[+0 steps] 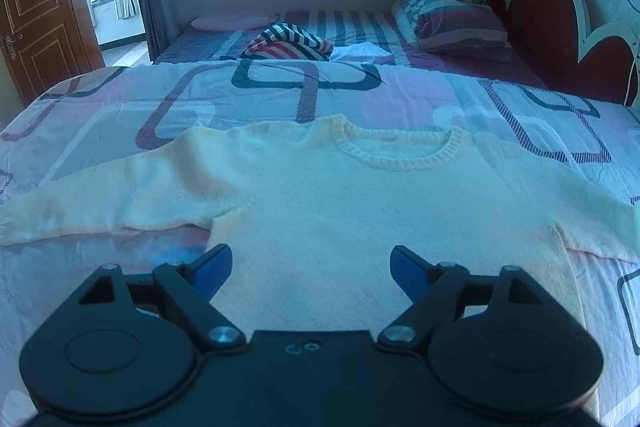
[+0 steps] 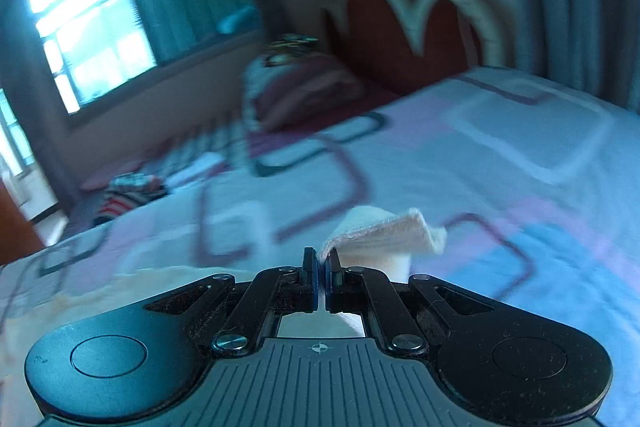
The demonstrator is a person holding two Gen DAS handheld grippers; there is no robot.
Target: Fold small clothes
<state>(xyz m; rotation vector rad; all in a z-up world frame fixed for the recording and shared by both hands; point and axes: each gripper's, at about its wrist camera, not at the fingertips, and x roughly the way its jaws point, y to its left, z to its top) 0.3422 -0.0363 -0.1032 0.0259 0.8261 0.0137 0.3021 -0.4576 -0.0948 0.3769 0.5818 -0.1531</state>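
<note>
A cream knitted sweater (image 1: 360, 203) is spread flat on the patterned bedspread (image 1: 120, 99) of the bed, near its front edge, with the ribbed neckline turned toward the far edge and both sleeves stretched out to the sides. The left gripper (image 1: 311, 269) is held just above the sweater's lower body, its jaws released and set wide apart, with nothing pressed between them. In the blurred right wrist view, the right gripper (image 2: 321, 267) is seen with its jaws clenched on a sleeve cuff (image 2: 384, 235), which is lifted clear of the bedspread. A striped garment (image 1: 288, 43) is seen farther back, and pillows (image 1: 452, 15) are stacked by the red headboard (image 1: 548, 27).
</note>
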